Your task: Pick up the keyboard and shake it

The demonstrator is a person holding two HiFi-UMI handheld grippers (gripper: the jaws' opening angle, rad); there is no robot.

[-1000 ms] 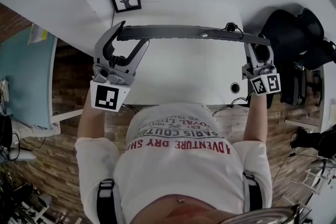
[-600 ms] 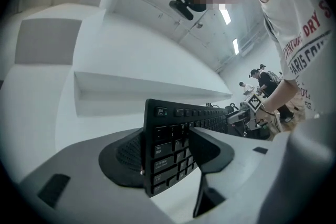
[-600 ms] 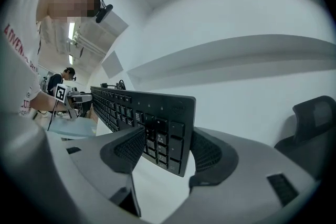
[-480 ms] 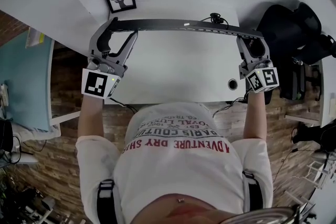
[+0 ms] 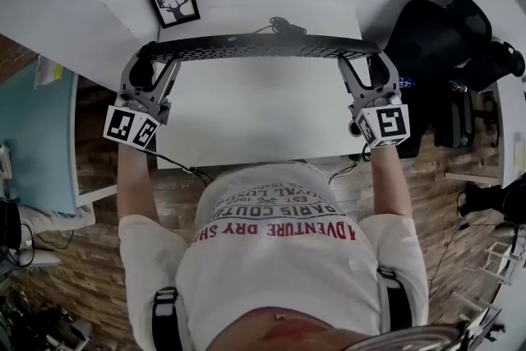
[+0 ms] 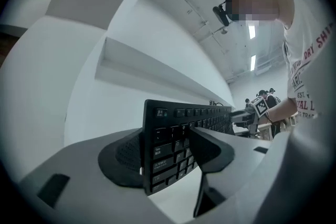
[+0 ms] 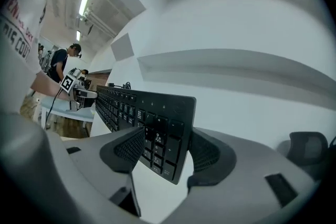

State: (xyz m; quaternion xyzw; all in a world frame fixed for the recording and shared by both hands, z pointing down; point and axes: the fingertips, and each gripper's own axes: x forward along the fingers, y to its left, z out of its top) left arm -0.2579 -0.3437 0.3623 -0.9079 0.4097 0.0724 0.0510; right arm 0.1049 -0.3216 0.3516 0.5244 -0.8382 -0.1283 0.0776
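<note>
Nearest the person, the left gripper (image 5: pixel 151 66) and right gripper (image 5: pixel 362 70) each clamp one short end of the keyboard (image 5: pixel 255 46). In the left gripper view the fingers (image 6: pixel 211 146) stand fairly wide, pads pressed on the key face and the back. The right gripper view shows the same bite on the number-pad end. The keyboard hangs between them over the far half of the white worktop (image 5: pixel 255 115), turned up on its long edge, and seems clear of the surface.

A good shake probably needs both hands moving together, so the board does not twist between its ends. Each pad covers only a narrow strip, so short, brisk strokes look safer than wide swings. Beyond the board, its cable (image 5: pixel 279 25) trails off the far edge. It should stay slack, and the motion should stay short of the framed deer picture (image 5: pixel 173 2) at far left.
</note>
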